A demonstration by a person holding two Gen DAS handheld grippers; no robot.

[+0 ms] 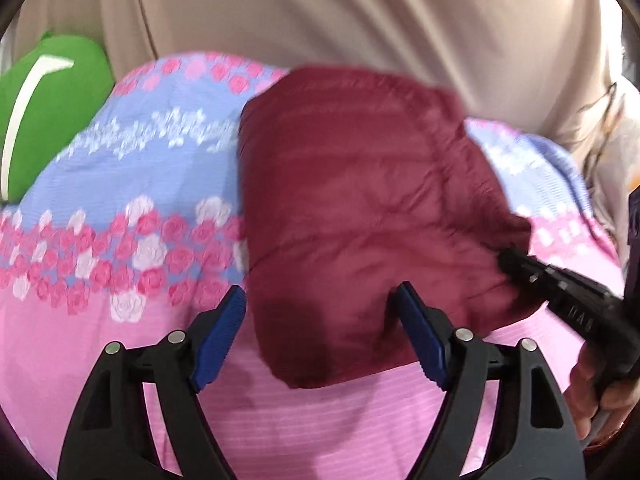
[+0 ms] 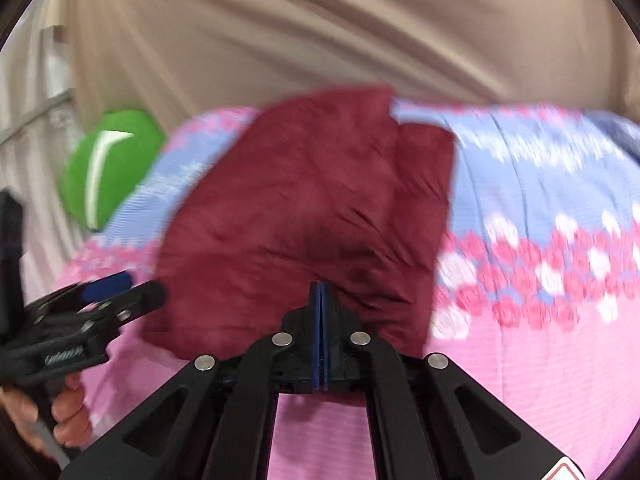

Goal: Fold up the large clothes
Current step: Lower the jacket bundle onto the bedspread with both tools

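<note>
We have the maroon puffer jacket lying already folded into a compact bundle on the floral bedspread, filling the centre of both wrist views. Its long axis runs from the bottom centre of the frame up toward the upper right in the left wrist view.

Our left gripper stands wide, its blue pads straddling the near edge of the jacket without pressing on it; the fabric lies straight ahead of the fingers, between them and slightly beyond. Our right gripper is fully closed at the jacket's near edge, and in the left wrist view its tip appears to pinch the fabric at the right-hand corner, though blur keeps us from being sure a fold is caught. We judge the right hand to be the one already engaged, the left the one free to take the near-left edge.

A green cushion sits at the upper left, well apart from the jacket. A beige curtain hangs behind the bed. Nothing stands between our fingers and the cloth.
</note>
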